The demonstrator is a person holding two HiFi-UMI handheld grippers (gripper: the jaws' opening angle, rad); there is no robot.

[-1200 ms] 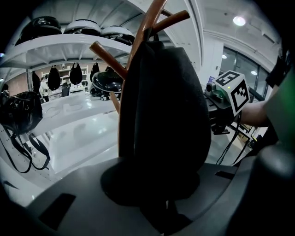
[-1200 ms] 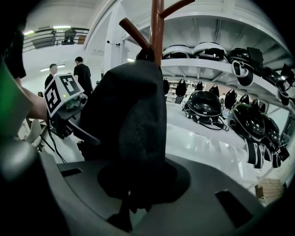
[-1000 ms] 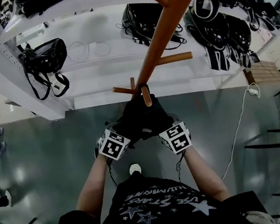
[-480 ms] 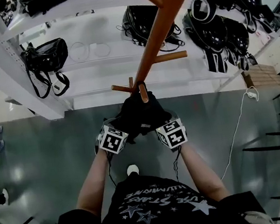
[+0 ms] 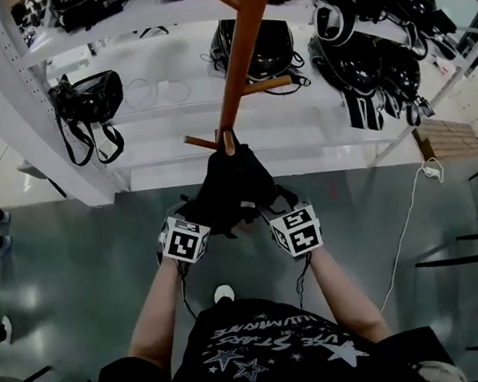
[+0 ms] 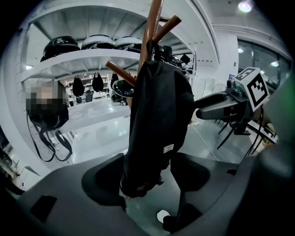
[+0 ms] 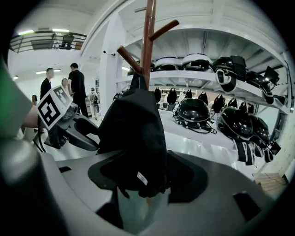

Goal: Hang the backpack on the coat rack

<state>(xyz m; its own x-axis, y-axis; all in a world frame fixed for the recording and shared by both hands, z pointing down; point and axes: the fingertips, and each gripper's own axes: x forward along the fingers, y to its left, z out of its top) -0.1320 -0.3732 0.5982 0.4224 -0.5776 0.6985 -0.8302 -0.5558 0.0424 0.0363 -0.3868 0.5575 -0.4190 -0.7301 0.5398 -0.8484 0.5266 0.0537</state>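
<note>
Black backpack (image 5: 234, 186) up on the brown coat rack (image 5: 240, 52). Top loop over a short peg (image 5: 228, 141), low on the pole. Hanging straight down from there, right in front of the person.

Left gripper (image 6: 147, 159) at the lower left side of the backpack. Fingers (image 6: 103, 175) wide apart, with the bottom of the backpack between them, grasping it. Right gripper (image 7: 138, 166) at the lower right side, level with the left one. Fingers (image 7: 184, 177) wide too, also grasping the bottom of the backpack. Small white tag (image 7: 142, 177) on the cloth there, just above the bottom edge.

From the head view, both grippers close together, with the backpack between them. Bare arms (image 5: 154, 305) reaching forward from a dark shirt with stars.

Behind the coat rack, white shelves (image 5: 164, 108). Black bag (image 5: 88, 101) with long straps hanging at the left end. More round black bags (image 5: 362, 60) on the right. Grey shiny floor (image 5: 73, 273) below. Thin white cord (image 5: 403, 214) across the floor on the right. Two people (image 7: 76, 87) in dark clothes far off, in the right gripper view.
</note>
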